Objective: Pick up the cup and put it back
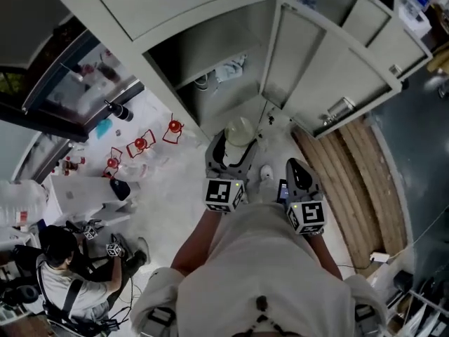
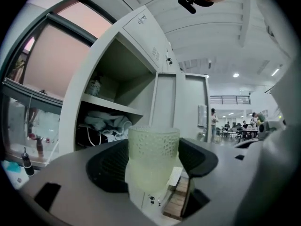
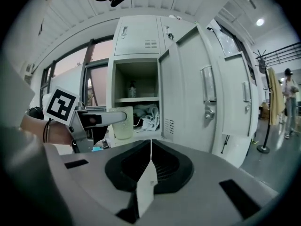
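Cup (image 2: pixel 153 157): translucent, pale, plastic or glass (cannot tell); dimpled upper band, smooth below. Locker (image 3: pixel 186 79): painted metal, pale grey, matt, smooth. Cloth (image 3: pixel 146 116): soft, crumpled fabric. Floor planks (image 1: pixel 351 181): wood, matt.

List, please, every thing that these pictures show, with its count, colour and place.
cup: one, pale green, between the left gripper's jaws, in front of the locker
locker: one, light grey, doors open
cloth: one, whitish, crumpled on the locker's lower shelf
small objects: three, red, on the floor left of the locker
wooden planks: several, brown, floor right of the locker
other person: one, seated, lower left in the head view
left gripper: grey, shut on the cup
right gripper: grey, jaws together, empty
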Available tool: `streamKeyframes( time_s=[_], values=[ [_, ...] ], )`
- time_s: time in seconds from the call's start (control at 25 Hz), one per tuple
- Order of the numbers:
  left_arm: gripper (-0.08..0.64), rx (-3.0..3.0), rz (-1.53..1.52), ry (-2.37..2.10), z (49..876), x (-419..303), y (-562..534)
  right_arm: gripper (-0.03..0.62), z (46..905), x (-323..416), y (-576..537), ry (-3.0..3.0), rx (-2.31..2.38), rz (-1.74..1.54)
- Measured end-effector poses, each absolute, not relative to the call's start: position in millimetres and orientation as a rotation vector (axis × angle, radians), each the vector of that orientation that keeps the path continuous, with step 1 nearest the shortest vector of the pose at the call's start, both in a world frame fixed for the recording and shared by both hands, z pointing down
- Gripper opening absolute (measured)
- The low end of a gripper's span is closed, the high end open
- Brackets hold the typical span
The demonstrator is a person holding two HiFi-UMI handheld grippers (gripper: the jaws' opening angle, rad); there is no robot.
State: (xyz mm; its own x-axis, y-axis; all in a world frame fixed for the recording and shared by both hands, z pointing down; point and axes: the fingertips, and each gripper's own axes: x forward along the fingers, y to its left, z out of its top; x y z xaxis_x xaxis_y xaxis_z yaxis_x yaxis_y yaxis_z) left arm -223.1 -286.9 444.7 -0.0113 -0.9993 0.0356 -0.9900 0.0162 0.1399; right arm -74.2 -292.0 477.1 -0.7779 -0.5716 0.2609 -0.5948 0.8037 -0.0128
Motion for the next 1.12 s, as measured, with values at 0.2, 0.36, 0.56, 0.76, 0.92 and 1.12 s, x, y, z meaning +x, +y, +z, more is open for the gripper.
streamKeyframes(
  time_s=[0.2,0.36,0.56,0.76,0.92,1.12],
  values=[
    [0.333,1.970,-0.111,-2.275,453,-258,-312,0.027,469,-107,-321,-2.787,0.743,0.083],
    [0.333,1.874,-0.100,-2.375,461,-284,-346,0.028,470,-118,-353,-2.788,0.654,0.055],
    [0.333,1.765,-0.043,-2.441,483,-311,-377,0.028,475,-128,-382,-2.773,0.572,0.041],
    [0.333,1.684,-0.015,-2.475,499,-330,-389,0.026,475,-141,-397,-2.772,0.503,0.022],
    [0.333,1.650,0.007,-2.492,502,-335,-397,0.028,479,-143,-401,-2.763,0.466,0.032],
    [0.334,1.650,0.039,-2.525,507,-340,-405,0.027,482,-141,-408,-2.752,0.479,0.043]
  ],
)
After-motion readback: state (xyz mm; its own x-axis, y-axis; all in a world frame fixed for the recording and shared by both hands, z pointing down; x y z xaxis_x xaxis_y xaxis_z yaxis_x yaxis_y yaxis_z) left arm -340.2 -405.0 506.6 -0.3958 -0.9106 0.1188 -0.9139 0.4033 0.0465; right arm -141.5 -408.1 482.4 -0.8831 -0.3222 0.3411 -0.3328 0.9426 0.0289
